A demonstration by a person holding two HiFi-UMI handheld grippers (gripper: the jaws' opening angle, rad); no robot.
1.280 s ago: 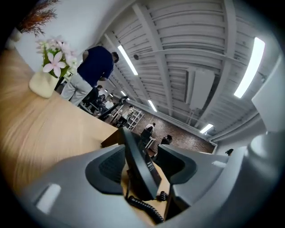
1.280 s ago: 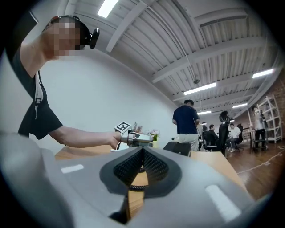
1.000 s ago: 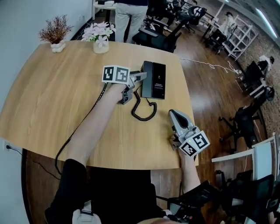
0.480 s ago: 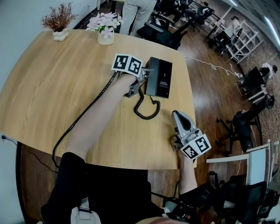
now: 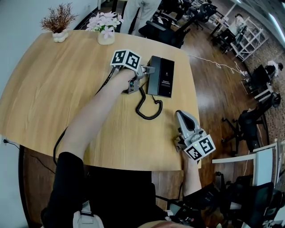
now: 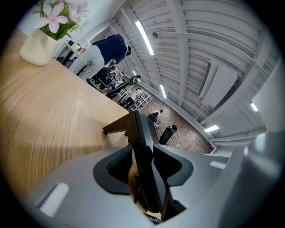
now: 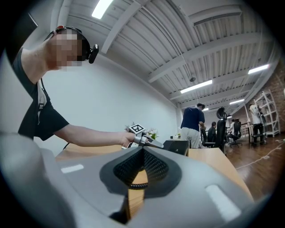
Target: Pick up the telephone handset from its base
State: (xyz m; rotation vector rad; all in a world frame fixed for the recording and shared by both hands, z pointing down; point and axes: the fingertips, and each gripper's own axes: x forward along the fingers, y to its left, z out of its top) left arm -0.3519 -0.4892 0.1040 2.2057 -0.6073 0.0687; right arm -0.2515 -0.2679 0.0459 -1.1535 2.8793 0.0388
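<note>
Grey plastic, dark-padded: the left gripper (image 5: 147, 71) has the black telephone handset (image 6: 141, 133) edge-on between its jaws, which have just been closing. In the left gripper view the right-hand pad lies flat against the handset. The left-hand pad meets it at the tip, with a sliver of table showing lower down, so the grip reads as closed on the handset. From the head view the handset sits along the left side of the black telephone base (image 5: 165, 78); whether it has come off the base I cannot tell. The coiled cord (image 5: 147, 109) runs from the near end of the handset and loops on the tabletop just in front of the base. The right gripper (image 5: 179, 115) rests well apart, near the table's near right edge. Its pads are together at the tips, nothing is held, and it points towards the phone. A black cable (image 5: 105, 82) trails from the left gripper beside the outstretched forearm and off the near edge. The wooden table (image 5: 53, 89) also carries two pots at its far edge: pink flowers (image 5: 106, 26) and a dried reddish plant (image 5: 58, 24). A person (image 5: 133, 13) stands beyond the table among office chairs.
</note>
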